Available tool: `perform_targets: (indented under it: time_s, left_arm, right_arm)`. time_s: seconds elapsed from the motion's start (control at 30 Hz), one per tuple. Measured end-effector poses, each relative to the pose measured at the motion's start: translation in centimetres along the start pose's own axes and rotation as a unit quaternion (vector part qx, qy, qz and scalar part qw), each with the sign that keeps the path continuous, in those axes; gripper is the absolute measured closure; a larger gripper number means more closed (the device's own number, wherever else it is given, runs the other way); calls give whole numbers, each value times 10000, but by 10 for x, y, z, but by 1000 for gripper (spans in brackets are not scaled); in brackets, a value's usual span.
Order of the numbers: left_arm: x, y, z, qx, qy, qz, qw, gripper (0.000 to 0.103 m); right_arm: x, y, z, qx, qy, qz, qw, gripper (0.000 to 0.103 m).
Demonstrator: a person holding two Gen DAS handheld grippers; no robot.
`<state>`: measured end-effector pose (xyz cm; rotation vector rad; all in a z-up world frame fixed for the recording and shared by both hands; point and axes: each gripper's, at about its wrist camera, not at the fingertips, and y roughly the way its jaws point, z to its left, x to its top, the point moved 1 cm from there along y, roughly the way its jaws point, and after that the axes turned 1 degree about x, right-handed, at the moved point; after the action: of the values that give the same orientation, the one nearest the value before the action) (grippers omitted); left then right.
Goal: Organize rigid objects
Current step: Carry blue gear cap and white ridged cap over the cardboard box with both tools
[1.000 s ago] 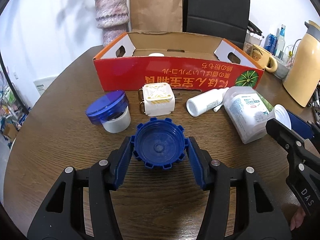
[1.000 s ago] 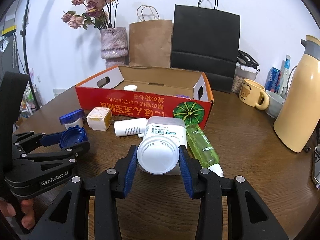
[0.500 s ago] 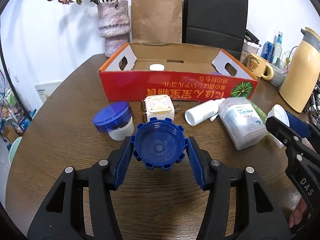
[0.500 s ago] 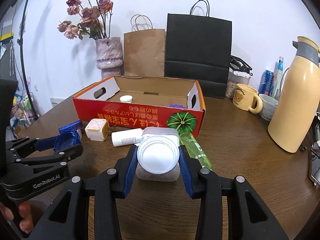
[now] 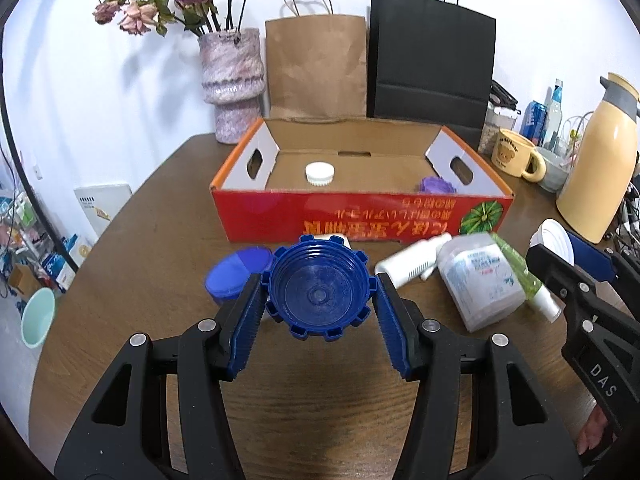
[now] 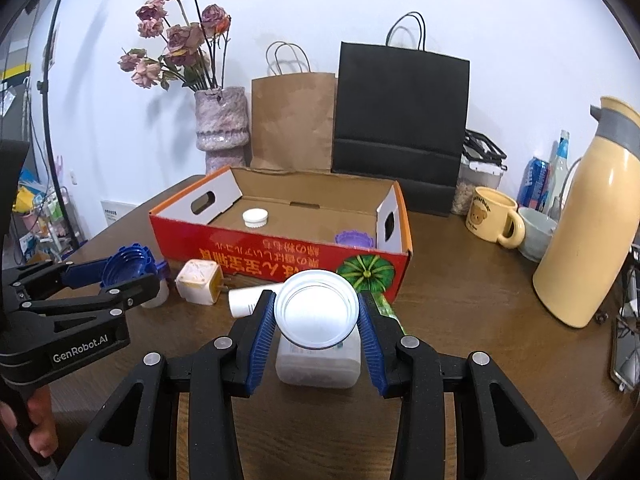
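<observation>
Left gripper (image 5: 319, 294) clamped on blue notched cap (image 5: 319, 288); right gripper (image 6: 317, 314) clamped on white lid (image 6: 317, 309). Both held above table, short of red box (image 5: 360, 216). Carry each over front wall, lower inside clear of white cap (image 5: 319, 173) and purple cap (image 5: 437, 185), then release.

Home: vase (image 6: 221, 120) (dried roses), mug (image 6: 492, 220).

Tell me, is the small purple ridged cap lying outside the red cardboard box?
No, the small purple ridged cap lies on the floor of the red cardboard box, near its right end wall.
</observation>
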<state>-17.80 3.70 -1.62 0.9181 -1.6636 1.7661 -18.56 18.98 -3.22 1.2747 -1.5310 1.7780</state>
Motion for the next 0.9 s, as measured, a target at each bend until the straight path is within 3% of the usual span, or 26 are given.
perform_targets:
  time_s: [0.9]
  left_arm:
    - [69,24,9,-40,-339,-436,9985,52]
  right_arm:
    - [64,42,0,114,170,-348,9992,58]
